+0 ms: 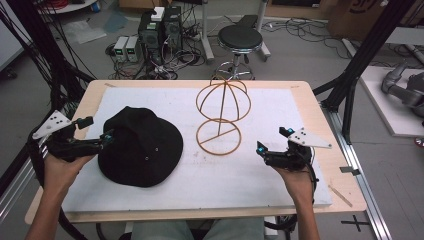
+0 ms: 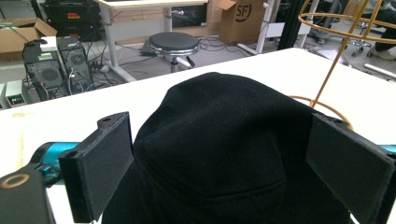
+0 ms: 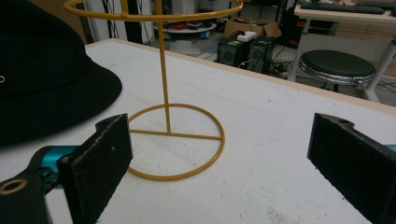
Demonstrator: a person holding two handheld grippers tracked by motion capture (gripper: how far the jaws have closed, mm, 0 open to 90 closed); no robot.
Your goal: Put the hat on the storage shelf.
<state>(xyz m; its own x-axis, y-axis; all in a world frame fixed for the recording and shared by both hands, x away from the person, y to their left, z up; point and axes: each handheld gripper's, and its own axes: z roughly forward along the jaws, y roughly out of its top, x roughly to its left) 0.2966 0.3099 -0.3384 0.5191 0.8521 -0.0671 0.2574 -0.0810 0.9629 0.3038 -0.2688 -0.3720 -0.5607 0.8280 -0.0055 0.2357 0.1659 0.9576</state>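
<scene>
A black bucket hat (image 1: 139, 146) lies crown-up on the left half of the white board (image 1: 280, 172) that covers the table, its brim flat on the surface. Just to its right stands a yellow wire hat stand (image 1: 220, 117), upright on its ring base, apart from the hat.

The left gripper view brings the hat's woven crown (image 2: 219, 140) close, sitting between the two black jaws, which stand wide apart on either side of it without pressing on it; the high view places the left gripper (image 1: 95, 144) at the hat's left edge. The right gripper view shows the stand's ring base and upright rod (image 3: 175, 140) ahead of its own jaws, which are also spread wide with nothing between them.

In the high view, the left hand (image 1: 62, 167) holds its gripper low and level, pointing right toward the hat. The right hand (image 1: 295, 180) holds the right gripper (image 1: 270, 150) near the board's right edge, pointing left toward the stand, well apart from it.
</scene>
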